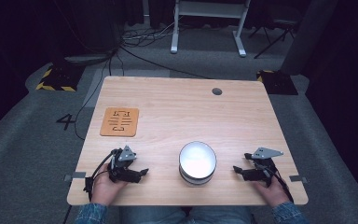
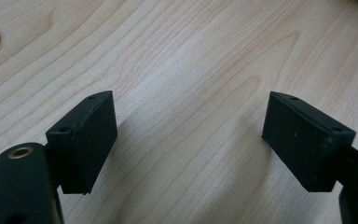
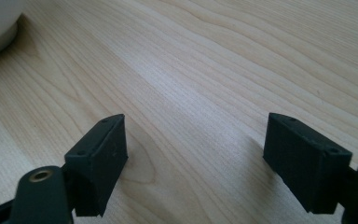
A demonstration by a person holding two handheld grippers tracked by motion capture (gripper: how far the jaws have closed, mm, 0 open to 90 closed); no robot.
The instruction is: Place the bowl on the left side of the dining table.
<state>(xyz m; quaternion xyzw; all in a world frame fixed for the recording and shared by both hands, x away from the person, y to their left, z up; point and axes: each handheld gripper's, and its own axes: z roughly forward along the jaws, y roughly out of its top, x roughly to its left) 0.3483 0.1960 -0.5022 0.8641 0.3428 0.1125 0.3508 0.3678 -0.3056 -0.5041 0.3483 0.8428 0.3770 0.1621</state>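
Here, white bowl (image 1: 197,163) between left hand-held gripper (image 1: 142,172), right hand-held gripper (image 1: 237,170), both agape

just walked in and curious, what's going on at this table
A person sits at a wooden table holding a two-jaw gripper in each hand. The left gripper and right gripper rest low near the table's front edge, either side of a stack of white bowls, their jaws spread wide with nothing between them. Neither touches the bowls. An orange mat lies farther back on the left, untouched.
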